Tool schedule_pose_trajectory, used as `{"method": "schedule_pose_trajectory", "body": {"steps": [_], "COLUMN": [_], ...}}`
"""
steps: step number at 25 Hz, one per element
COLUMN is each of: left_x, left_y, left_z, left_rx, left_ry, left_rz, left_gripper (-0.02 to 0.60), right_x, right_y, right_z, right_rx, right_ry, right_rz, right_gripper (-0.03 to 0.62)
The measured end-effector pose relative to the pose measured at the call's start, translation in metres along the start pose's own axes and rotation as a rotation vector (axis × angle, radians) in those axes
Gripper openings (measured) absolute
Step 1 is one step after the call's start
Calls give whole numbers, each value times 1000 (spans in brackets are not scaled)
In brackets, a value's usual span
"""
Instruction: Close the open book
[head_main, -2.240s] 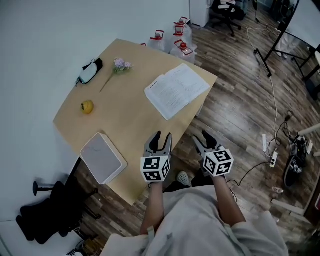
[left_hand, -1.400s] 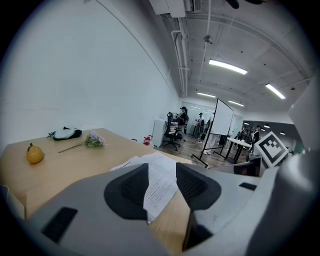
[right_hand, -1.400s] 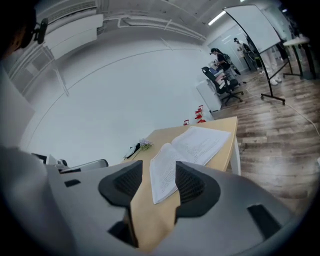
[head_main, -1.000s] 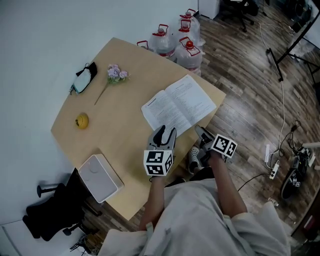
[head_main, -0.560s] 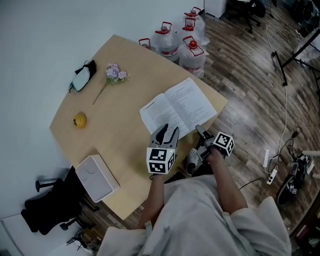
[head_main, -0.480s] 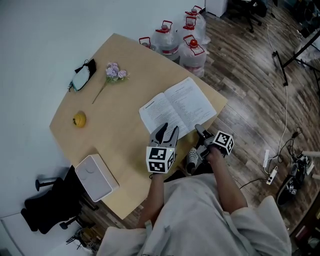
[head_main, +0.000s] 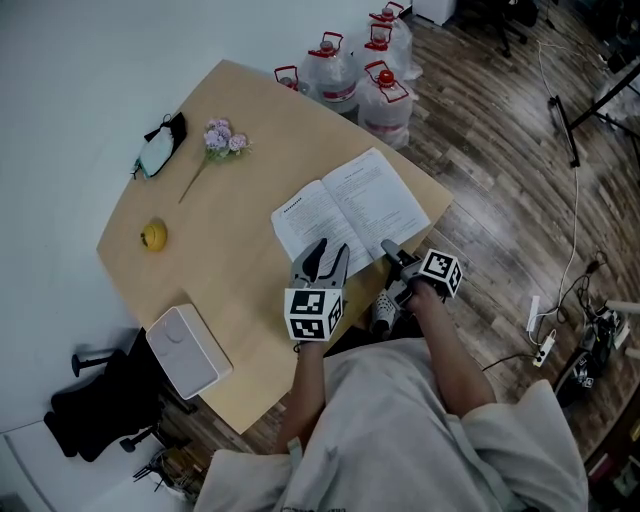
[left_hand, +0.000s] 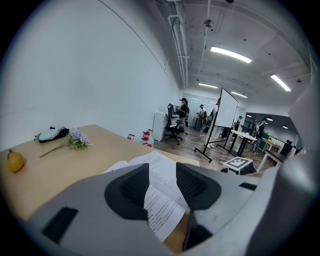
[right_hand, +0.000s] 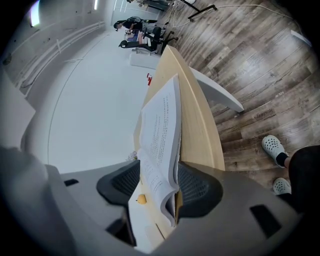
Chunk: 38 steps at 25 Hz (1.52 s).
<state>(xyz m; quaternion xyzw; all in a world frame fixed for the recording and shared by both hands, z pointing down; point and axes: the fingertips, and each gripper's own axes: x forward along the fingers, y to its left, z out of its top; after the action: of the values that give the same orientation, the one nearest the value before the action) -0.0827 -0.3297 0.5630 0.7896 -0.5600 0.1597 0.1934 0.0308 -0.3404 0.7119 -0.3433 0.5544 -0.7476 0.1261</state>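
Both forearms reach forward side by side, the left gripper (left_hand: 161, 170) tilted slightly downward with its jaws a little apart and gripping nothing, the right gripper (right_hand: 159, 169) rolled onto its side, its jaws having just been opening wide with the book (right_hand: 161, 122) edge standing between them.

Light wooden table (head_main: 230, 240), far side against white wall (head_main: 80, 80). On it, far left: dark-and-teal face mask (head_main: 160, 148), purple flower sprig (head_main: 217, 138) just beside it. Yellow fruit (head_main: 153, 236) alone near left edge. White rounded box (head_main: 188, 349) at near-left corner. Three clear water jugs (head_main: 383, 88), red caps, on wood-plank floor (head_main: 500, 220) past far corner. Black office chair (head_main: 95, 425) beside table's near-left end. White power strip (head_main: 546, 345), cables on floor at right. Left gripper view: whiteboard on stand (left_hand: 227, 112), ceiling strip lights (left_hand: 230, 54).
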Motion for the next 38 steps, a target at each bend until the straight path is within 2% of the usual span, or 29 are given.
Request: {"method": "schedule_pose_trajectory", "body": {"steps": [10,13,20,24,36,37,38], "left_x": [-3,-5,-11,-18,-33,-35,-37], "left_y": [3,5,9,14,20,21,23], "left_z": [-3,-5,-13,-15,-36,-38,-39], "left_rx": [-4,-9,-8,-7,-49,-54,-60], "left_ry": [-5,-6,6,12,30,28,23], "left_rz": [29,38,57,78,97,102,108], "left_gripper": [166,166,166,166,166,159,118], "right_x": [-3,0,6,6,2,2,2], "right_y": [-4,-10,-19,-22,-4,-4,-3], "right_z": [5,4,4,5,2,2,1], "right_rx": [42,14,-18,-55,-402,-421,-437], "right_ry": [30,30,-26,-67,-115,-117,-120], "right_rz": [39,-30,-234,-277,-308,-307,-307], "right_gripper": [236,148,94,70,40,40,38]}}
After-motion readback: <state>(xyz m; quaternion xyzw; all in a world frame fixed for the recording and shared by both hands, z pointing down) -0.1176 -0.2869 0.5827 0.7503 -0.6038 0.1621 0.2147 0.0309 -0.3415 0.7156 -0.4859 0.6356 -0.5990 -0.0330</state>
